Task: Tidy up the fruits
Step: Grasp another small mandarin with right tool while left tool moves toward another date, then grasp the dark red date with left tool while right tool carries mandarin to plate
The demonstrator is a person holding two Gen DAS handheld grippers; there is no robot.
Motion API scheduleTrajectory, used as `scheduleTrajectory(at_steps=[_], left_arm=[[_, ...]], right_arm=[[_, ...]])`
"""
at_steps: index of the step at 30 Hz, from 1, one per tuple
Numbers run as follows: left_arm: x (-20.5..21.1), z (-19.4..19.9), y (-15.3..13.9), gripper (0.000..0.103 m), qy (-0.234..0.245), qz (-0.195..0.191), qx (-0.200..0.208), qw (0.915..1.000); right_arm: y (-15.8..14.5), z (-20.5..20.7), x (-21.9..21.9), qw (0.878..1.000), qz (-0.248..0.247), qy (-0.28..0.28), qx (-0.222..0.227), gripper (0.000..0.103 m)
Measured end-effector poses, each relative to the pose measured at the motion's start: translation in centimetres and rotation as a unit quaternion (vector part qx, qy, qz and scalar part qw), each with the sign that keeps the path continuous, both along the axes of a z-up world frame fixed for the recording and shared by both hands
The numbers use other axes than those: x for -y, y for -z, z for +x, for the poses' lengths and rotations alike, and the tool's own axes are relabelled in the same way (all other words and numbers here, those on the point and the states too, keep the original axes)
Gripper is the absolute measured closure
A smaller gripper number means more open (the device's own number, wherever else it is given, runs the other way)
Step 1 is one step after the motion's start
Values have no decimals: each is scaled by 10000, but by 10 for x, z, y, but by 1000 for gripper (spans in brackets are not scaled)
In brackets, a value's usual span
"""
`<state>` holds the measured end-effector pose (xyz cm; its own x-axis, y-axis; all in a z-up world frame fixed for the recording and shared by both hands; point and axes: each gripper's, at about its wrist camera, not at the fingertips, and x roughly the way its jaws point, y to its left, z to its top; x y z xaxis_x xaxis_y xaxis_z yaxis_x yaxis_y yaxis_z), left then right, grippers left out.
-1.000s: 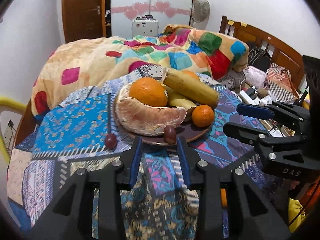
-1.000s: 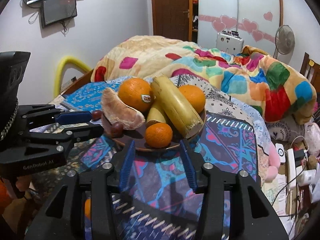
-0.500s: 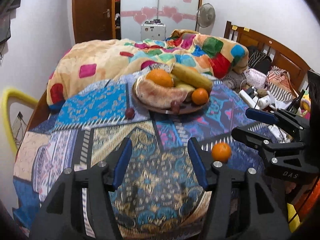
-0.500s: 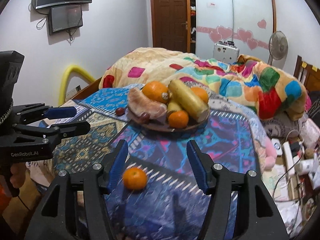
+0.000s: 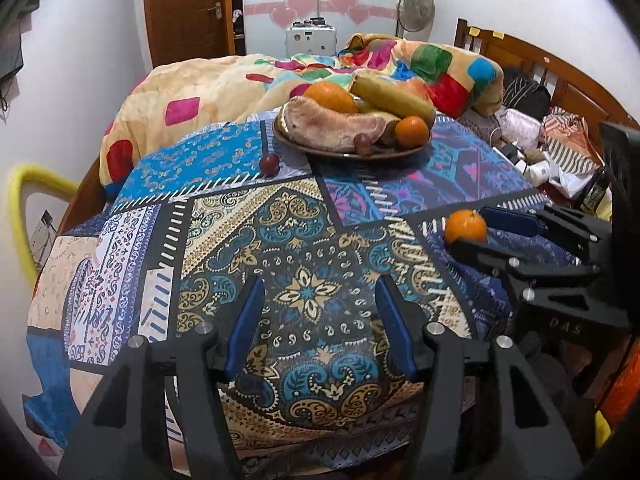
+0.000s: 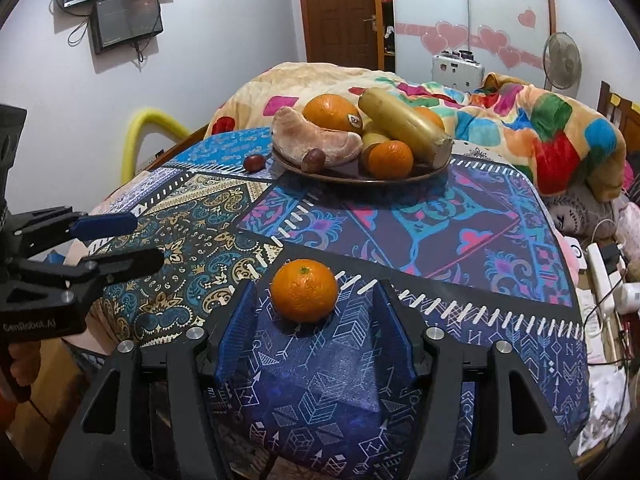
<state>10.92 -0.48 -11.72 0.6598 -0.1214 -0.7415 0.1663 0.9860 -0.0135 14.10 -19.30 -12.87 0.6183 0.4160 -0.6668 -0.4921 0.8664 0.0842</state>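
A brown plate at the table's far side holds oranges, a banana, a pomelo segment and a dark red fruit. A loose tangerine lies on the patterned cloth just ahead of my open right gripper, between its fingertips but untouched; it also shows in the left wrist view. Another dark red fruit lies on the cloth left of the plate. My left gripper is open and empty over the cloth's near middle.
The round table has a patchwork cloth; its edge drops off close to both grippers. A bed with a colourful quilt stands behind. A yellow chair back is at left, clutter and cables at right.
Both grippers have pulled back from the plate toward the table's near edge. The loose tangerine has come into view and now lies between the right gripper's fingertips.
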Motion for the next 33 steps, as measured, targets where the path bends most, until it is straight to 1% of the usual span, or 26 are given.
scheduleTrajectory(at_steps=[2,4,6,11,17,23,25,26,27,28,30,33], left_arm=[[-2,1,2,46,-24,0,-17,10000],[-4,3,2,46,-41,-35,-29,10000],[-6,5,2,46,-69,-50,-14,10000],[-9,18,-2,46,-112,-18,35,9999],[-14,46,-10,46,-133,54,23,9999],[-20,86,-11,46,-118,100,-113,9998],[-23,98,-9,46,-7,5,-219,9998],[-24,105,-7,48,66,-29,-276,9996],[-26,113,-6,51,52,31,-301,9995],[-27,120,-3,52,32,92,-327,9994],[-30,134,1,57,76,103,-421,9990],[-31,148,8,60,137,220,-502,9984]], right_arm=[[1,2,-2,10000,14,-33,-48,63],[1,4,-1,10000,78,-25,-53,66],[-1,3,1,9998,183,-6,-46,71],[-5,6,3,9998,195,54,37,72],[-23,20,12,9994,203,133,233,71],[-36,41,19,9989,163,231,383,71],[-39,48,21,9988,164,243,396,71],[-40,50,22,9988,168,243,399,71],[-40,53,22,9987,170,248,407,71],[-41,56,23,9987,157,256,423,71],[-41,63,23,9985,102,266,461,71],[-40,69,22,9985,31,259,477,71]])
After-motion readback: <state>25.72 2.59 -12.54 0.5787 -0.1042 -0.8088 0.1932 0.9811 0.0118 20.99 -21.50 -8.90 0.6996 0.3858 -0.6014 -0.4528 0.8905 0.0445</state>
